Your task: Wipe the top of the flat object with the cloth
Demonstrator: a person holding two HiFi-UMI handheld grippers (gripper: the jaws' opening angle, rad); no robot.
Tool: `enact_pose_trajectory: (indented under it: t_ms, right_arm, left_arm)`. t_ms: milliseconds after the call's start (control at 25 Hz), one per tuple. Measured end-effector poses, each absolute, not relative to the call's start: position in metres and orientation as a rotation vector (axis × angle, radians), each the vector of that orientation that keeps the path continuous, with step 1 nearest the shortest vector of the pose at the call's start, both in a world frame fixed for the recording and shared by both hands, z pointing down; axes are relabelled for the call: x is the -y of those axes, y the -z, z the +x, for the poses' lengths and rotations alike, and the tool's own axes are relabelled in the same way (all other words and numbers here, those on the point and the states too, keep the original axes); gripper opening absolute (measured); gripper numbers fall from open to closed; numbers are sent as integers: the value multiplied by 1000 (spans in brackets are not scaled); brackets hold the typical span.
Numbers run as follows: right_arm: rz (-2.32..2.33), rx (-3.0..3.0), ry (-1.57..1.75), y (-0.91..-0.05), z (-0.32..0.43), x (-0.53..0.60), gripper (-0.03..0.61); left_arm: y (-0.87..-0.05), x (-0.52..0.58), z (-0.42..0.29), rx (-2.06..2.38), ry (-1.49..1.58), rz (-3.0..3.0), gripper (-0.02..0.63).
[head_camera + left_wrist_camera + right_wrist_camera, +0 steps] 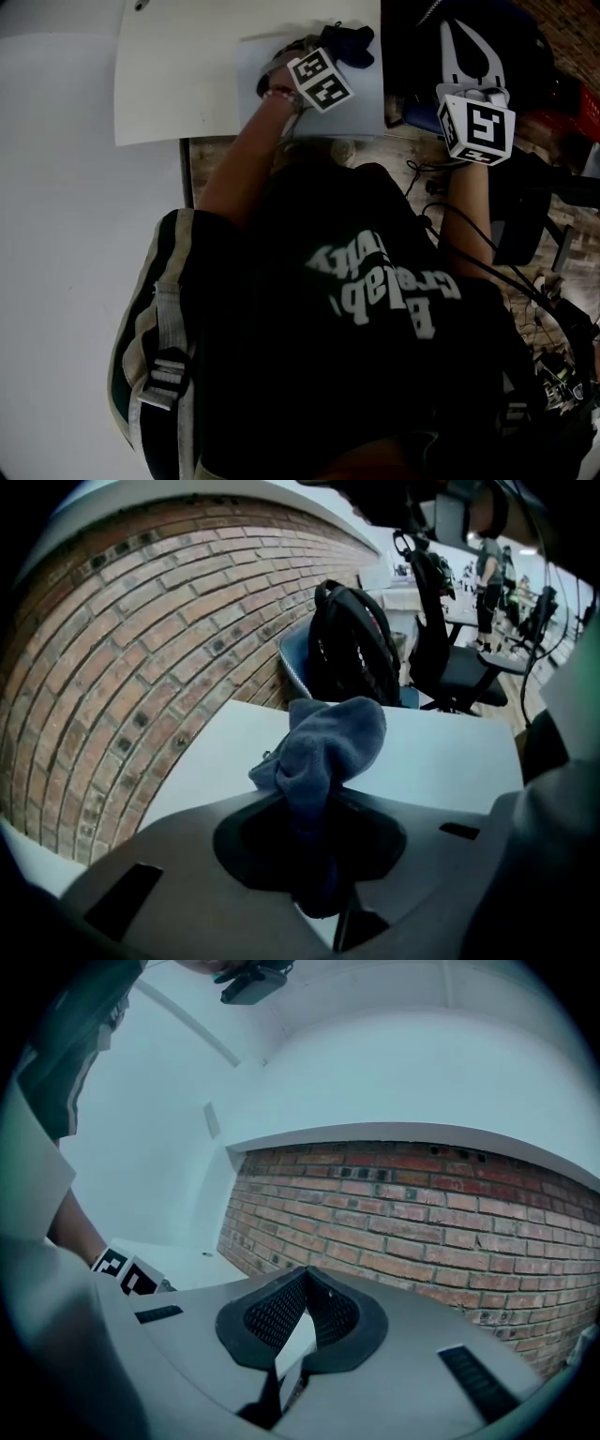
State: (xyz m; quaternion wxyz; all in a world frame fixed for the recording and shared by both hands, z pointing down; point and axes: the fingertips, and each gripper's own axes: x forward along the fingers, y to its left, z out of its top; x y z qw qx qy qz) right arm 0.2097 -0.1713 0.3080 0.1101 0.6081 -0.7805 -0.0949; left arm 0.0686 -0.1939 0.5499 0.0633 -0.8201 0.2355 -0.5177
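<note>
A dark blue cloth (349, 42) (328, 742) hangs bunched in my left gripper (337, 52) (317, 846), which is shut on it. The cloth's free end rests on or just above a flat pale grey-blue board (253, 94) (441, 757); I cannot tell whether it touches. That board lies on the white table (169, 75). Off to the right, my right gripper (455, 33) (302, 1283) is held up in the air beside the table. Its jaws meet at the tips with nothing between them. The left gripper's marker cube (127, 1274) shows at the right gripper view's left.
A black backpack (352, 653) sits on a chair just past the board's far edge. A brick wall (422, 1213) runs along the table's side. Office chairs (459, 663) and standing people (487, 574) are further back. Cables (525, 291) trail over the floor at the right.
</note>
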Motion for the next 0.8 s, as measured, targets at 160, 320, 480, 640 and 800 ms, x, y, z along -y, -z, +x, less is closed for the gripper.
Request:
enact_pose_trajectory:
  t_ms: [160, 320, 480, 640, 800]
  right_arm:
    - [1782, 2303, 285, -307, 206, 172, -6]
    - [1768, 2317, 291, -306, 202, 174, -6]
    - [1750, 2323, 298, -306, 197, 175, -6]
    - [1736, 2328, 305, -308, 191, 176, -6]
    - [1706, 2328, 316, -310, 183, 180, -6]
  left_arm:
    - [-551, 169, 67, -646, 1587, -2502, 72]
    - [-550, 134, 63, -573, 1598, -2554, 72]
    - [-550, 93, 55, -485, 1613, -2620, 72]
    - [-550, 56, 46, -399, 1630, -2631, 72]
    - [-551, 46, 44, -409, 1617, -2605, 72]
